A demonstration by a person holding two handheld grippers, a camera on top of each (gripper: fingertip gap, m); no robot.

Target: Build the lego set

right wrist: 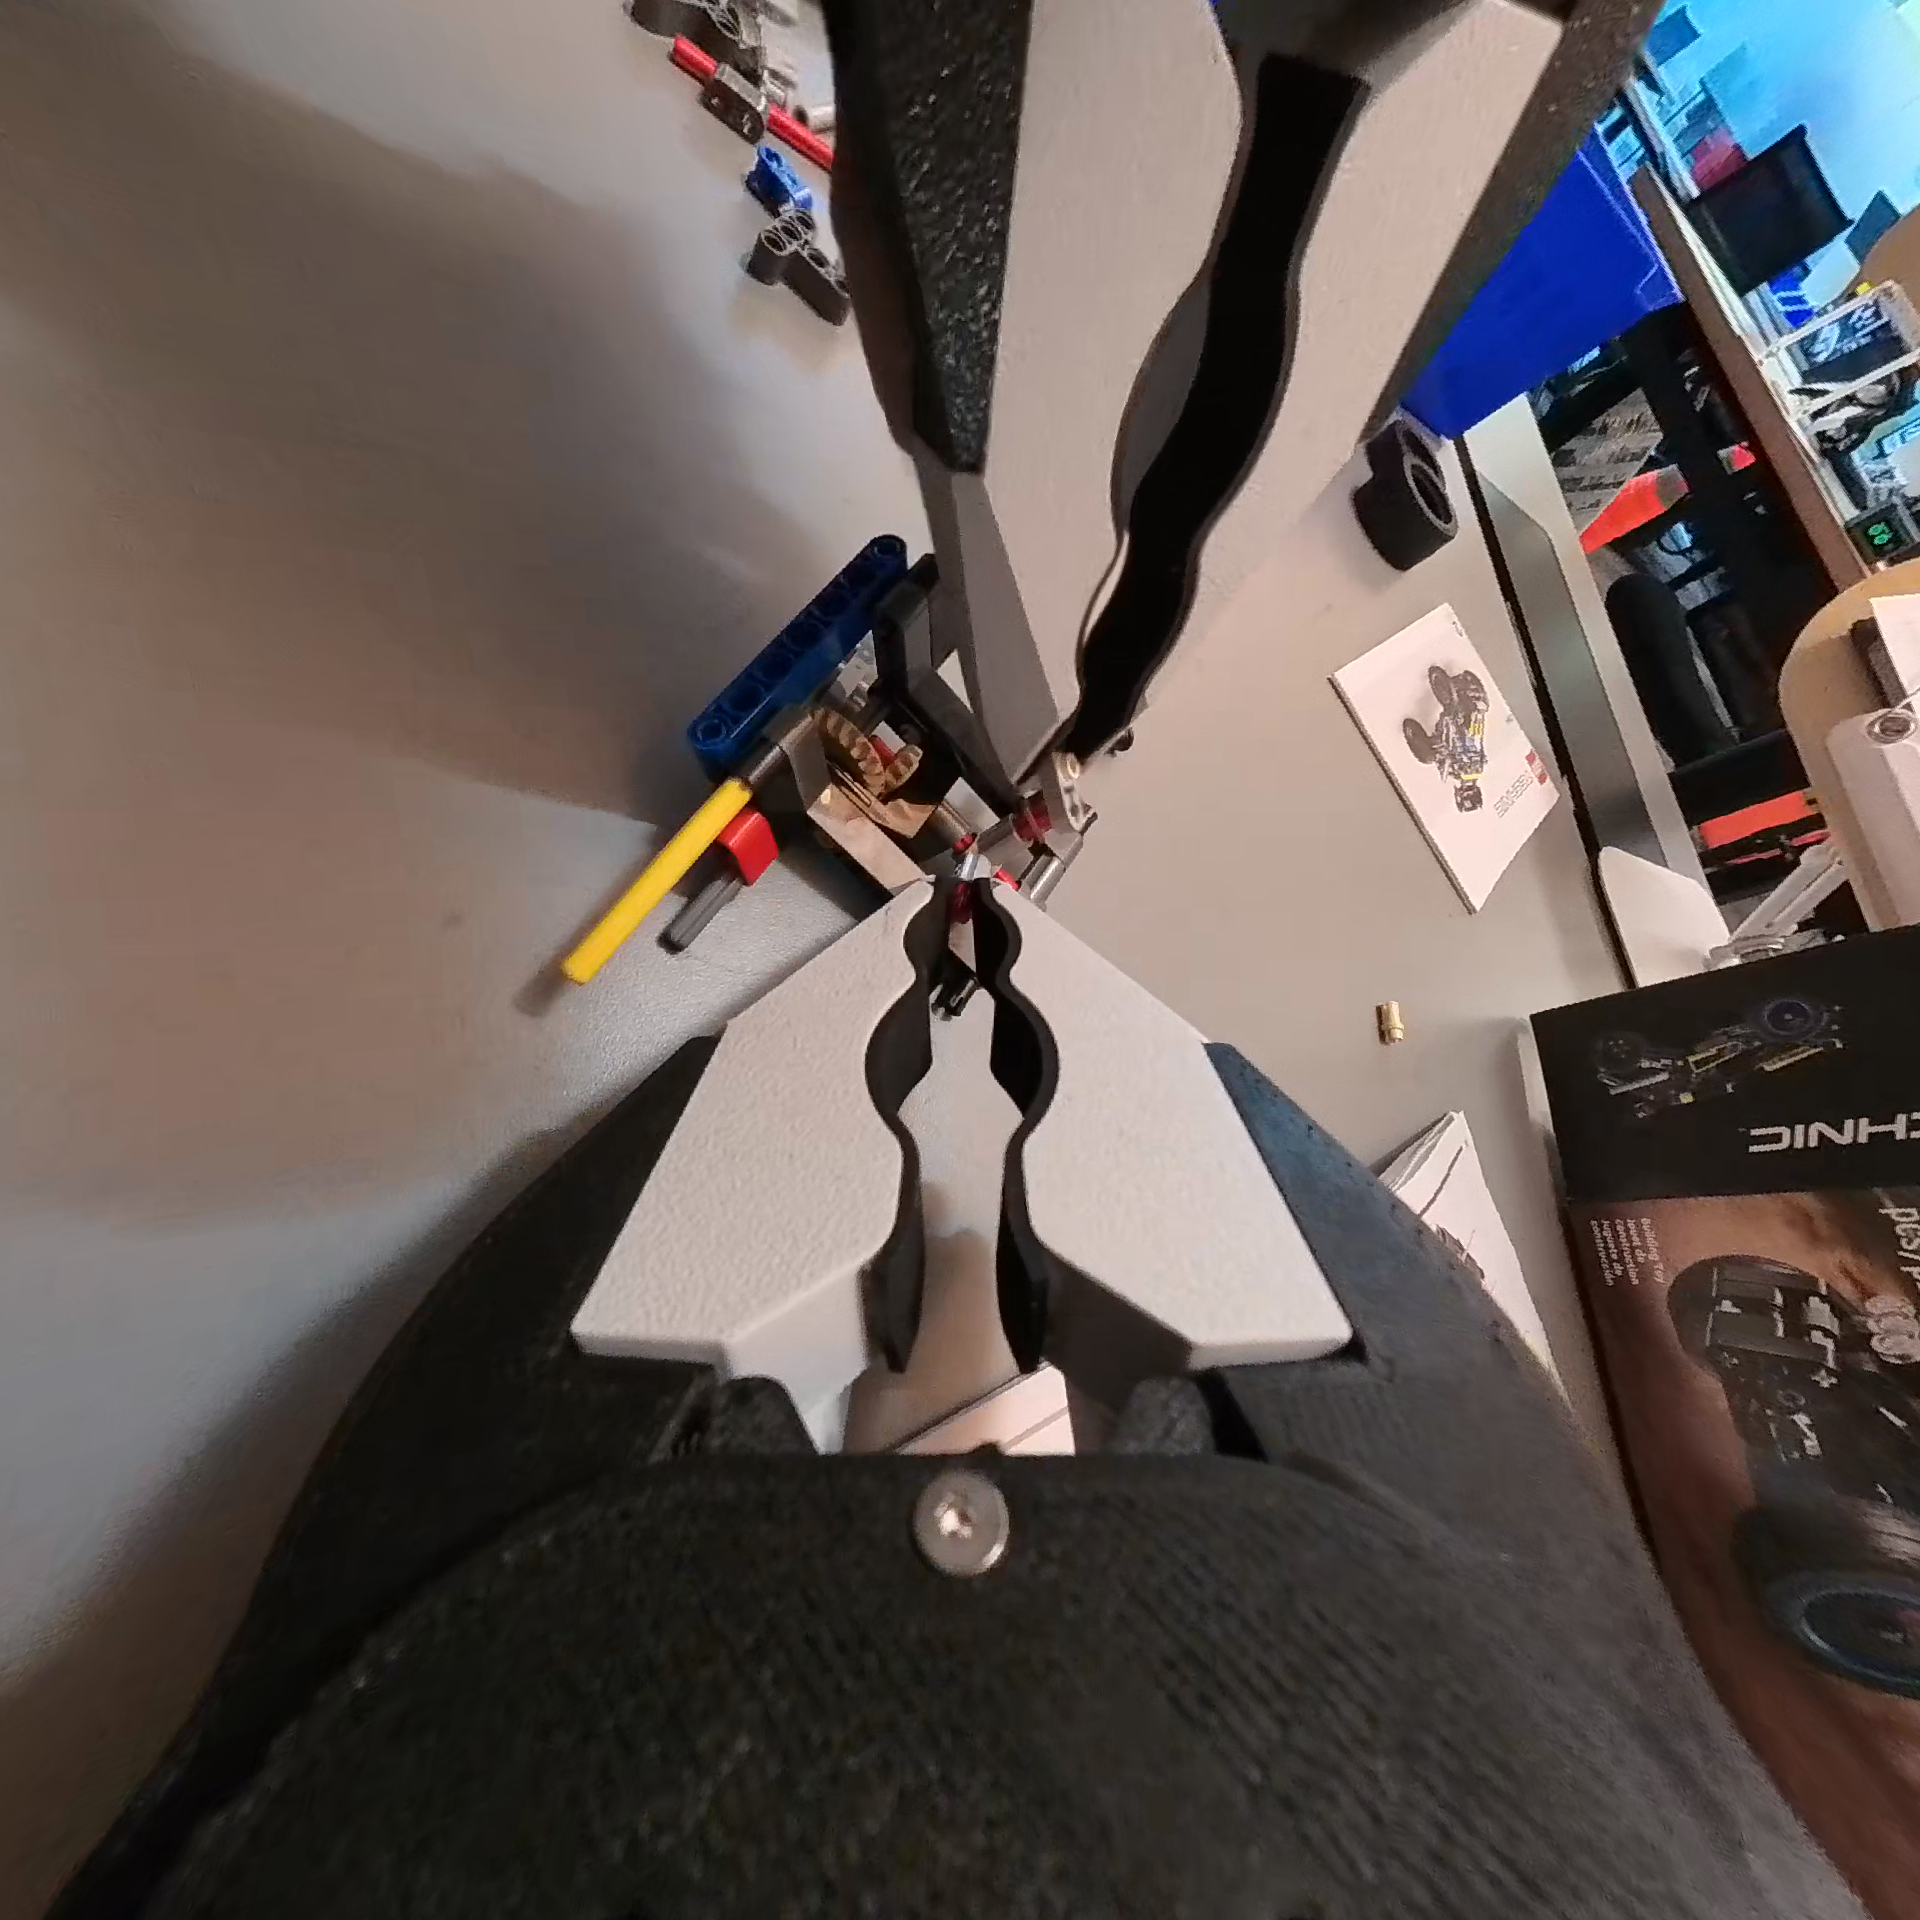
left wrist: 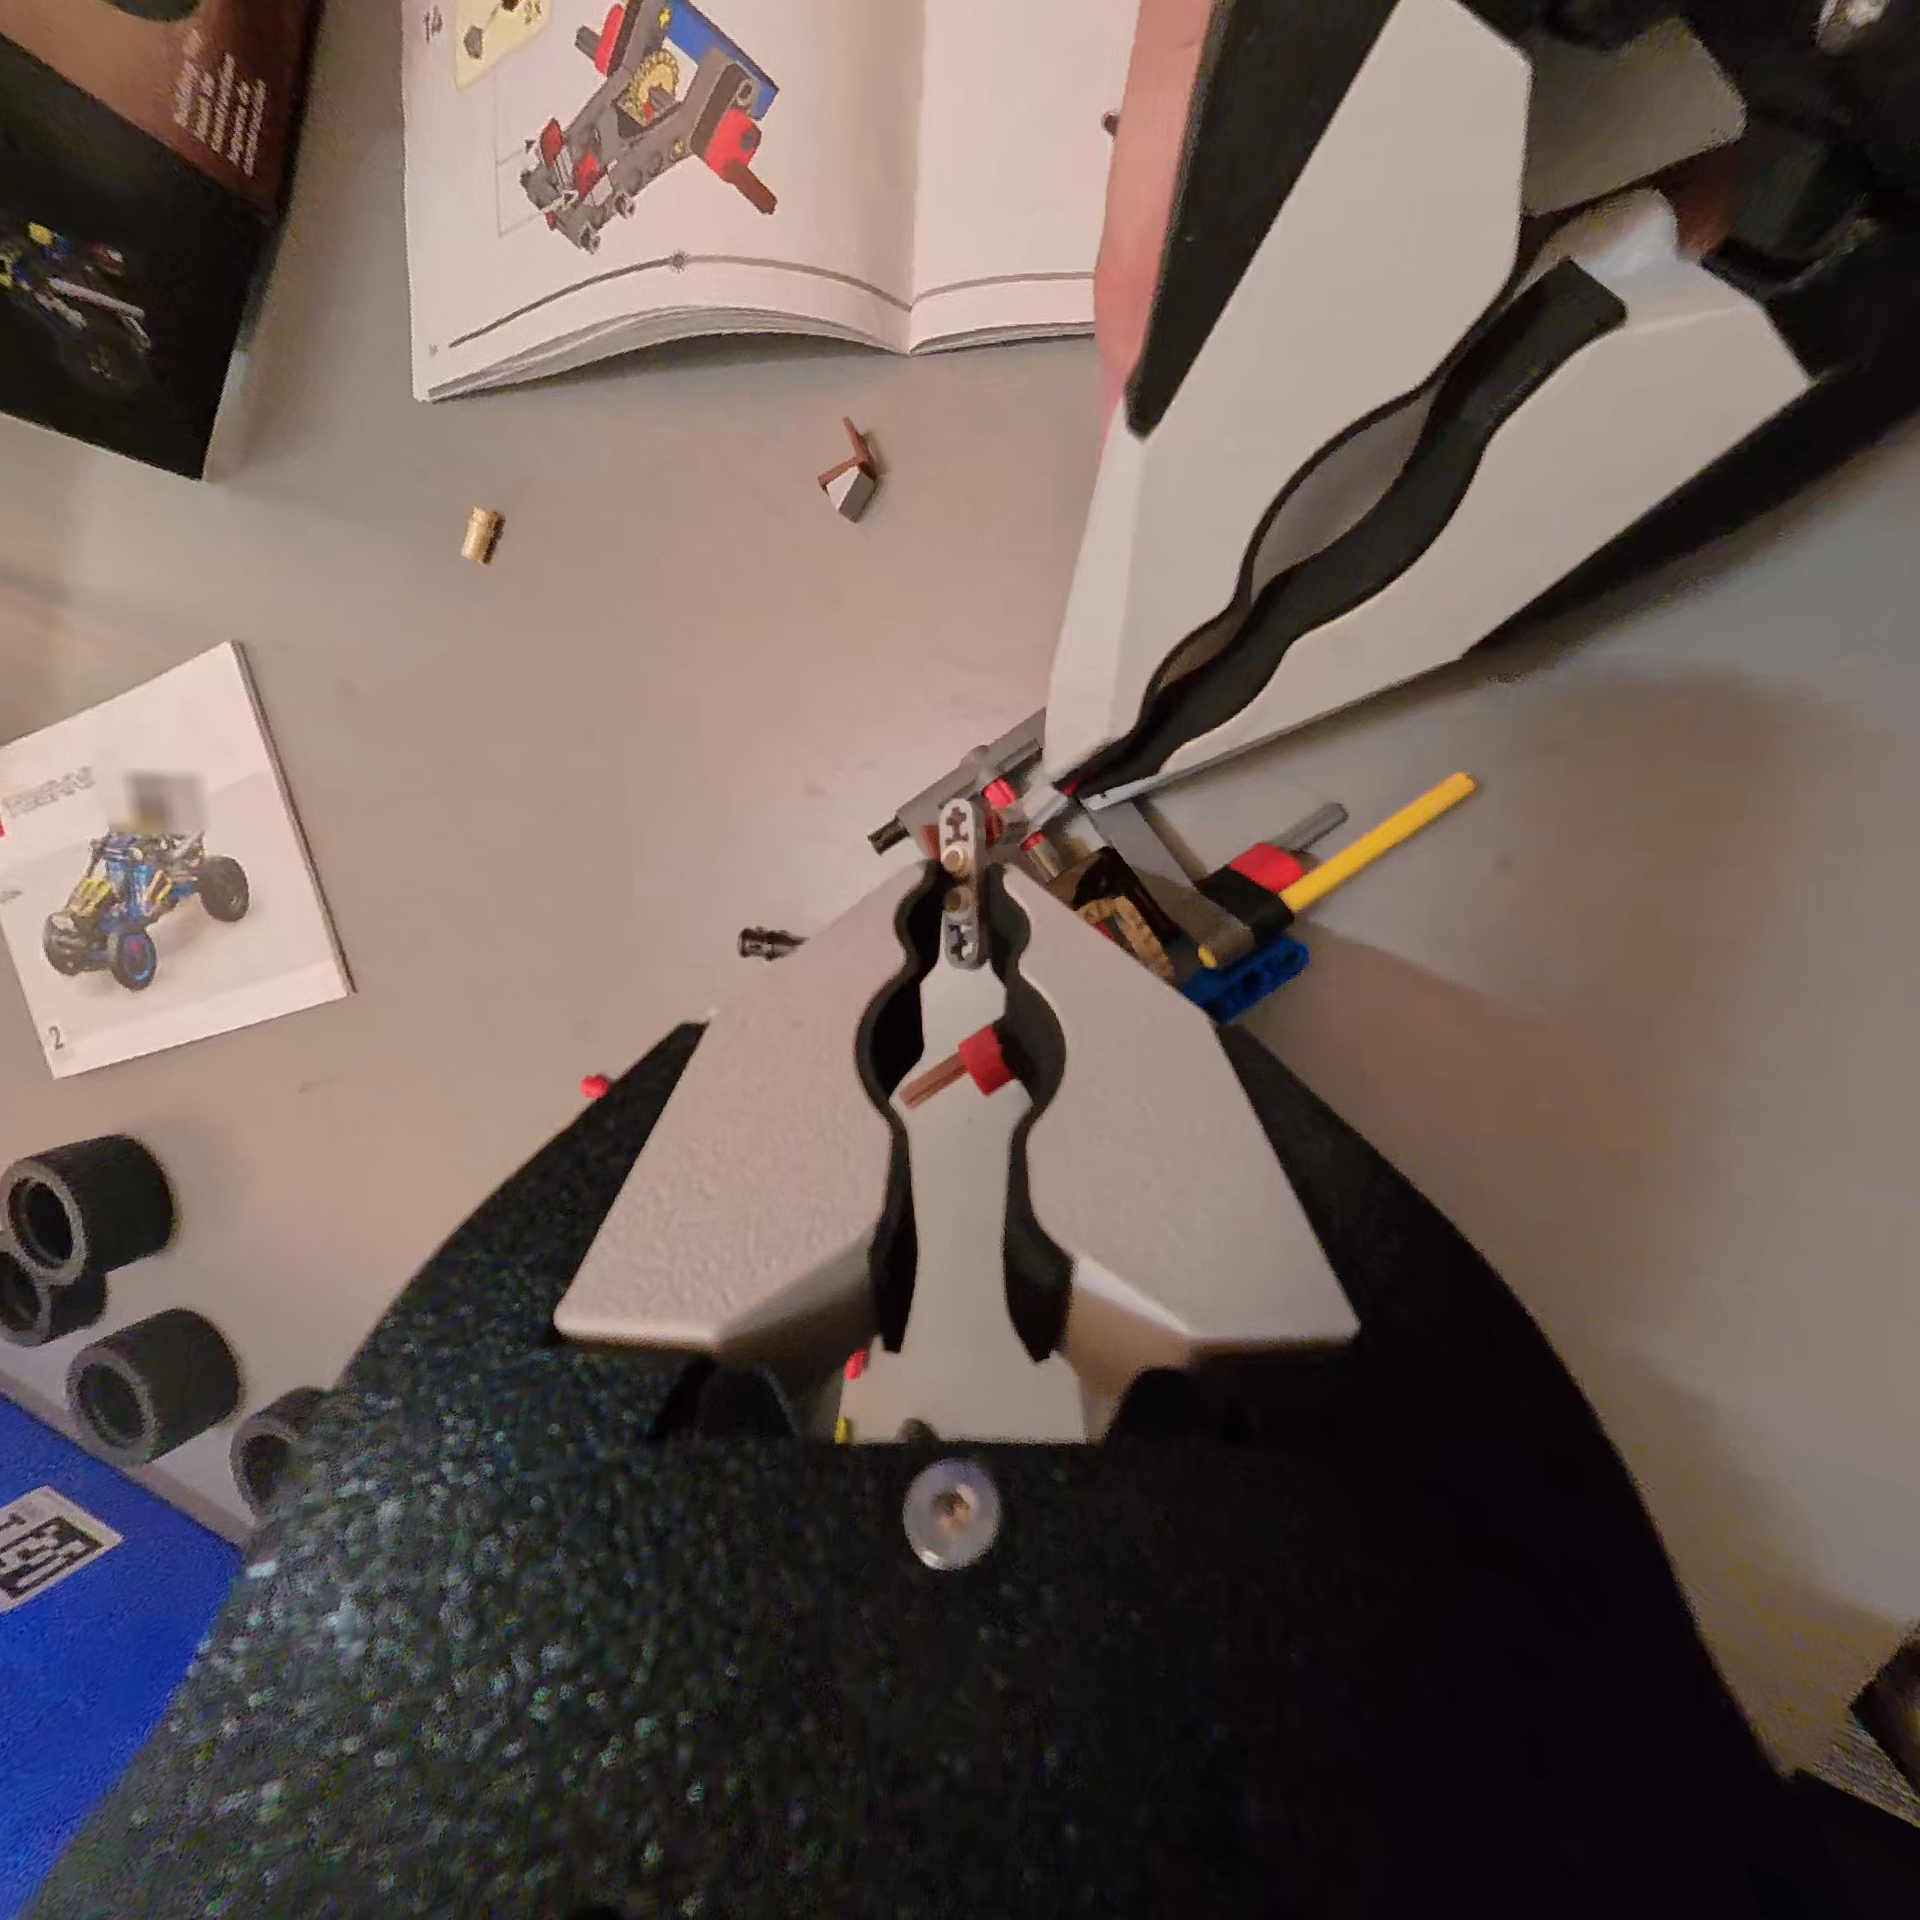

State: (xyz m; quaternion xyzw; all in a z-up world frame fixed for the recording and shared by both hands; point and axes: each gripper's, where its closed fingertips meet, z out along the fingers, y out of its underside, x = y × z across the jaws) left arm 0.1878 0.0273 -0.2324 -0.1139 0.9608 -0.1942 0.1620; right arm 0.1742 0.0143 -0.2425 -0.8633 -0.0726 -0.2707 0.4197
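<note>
The partly built lego assembly (left wrist: 1117, 909) lies on the grey table, with tan gears, a blue beam (left wrist: 1247, 966) and a yellow axle (left wrist: 1382, 836). My left gripper (left wrist: 961, 878) is shut on a thin grey link (left wrist: 961, 831) at the assembly's near end. My right gripper (left wrist: 1060, 784) comes in from the upper right and pinches the grey frame beside it. In the right wrist view my right gripper (right wrist: 966, 894) is shut on a small red and grey part of the assembly (right wrist: 862, 769), and my left gripper (right wrist: 1070, 753) comes from above.
An open instruction booklet (left wrist: 727, 187), a second booklet (left wrist: 177, 862) and the box (left wrist: 104, 260) lie at the back and left. Black tyres (left wrist: 94, 1205), a tan bush (left wrist: 481, 535), a brown-grey piece (left wrist: 854, 478), a black pin (left wrist: 769, 942) and a red bush on a brown axle (left wrist: 966, 1070) lie loose. More loose parts (right wrist: 769, 104) lie farther off. The grippers are tip to tip, or close to it. The black pin (left wrist: 769, 942) lies around 6 cm away from my left fingertips.
</note>
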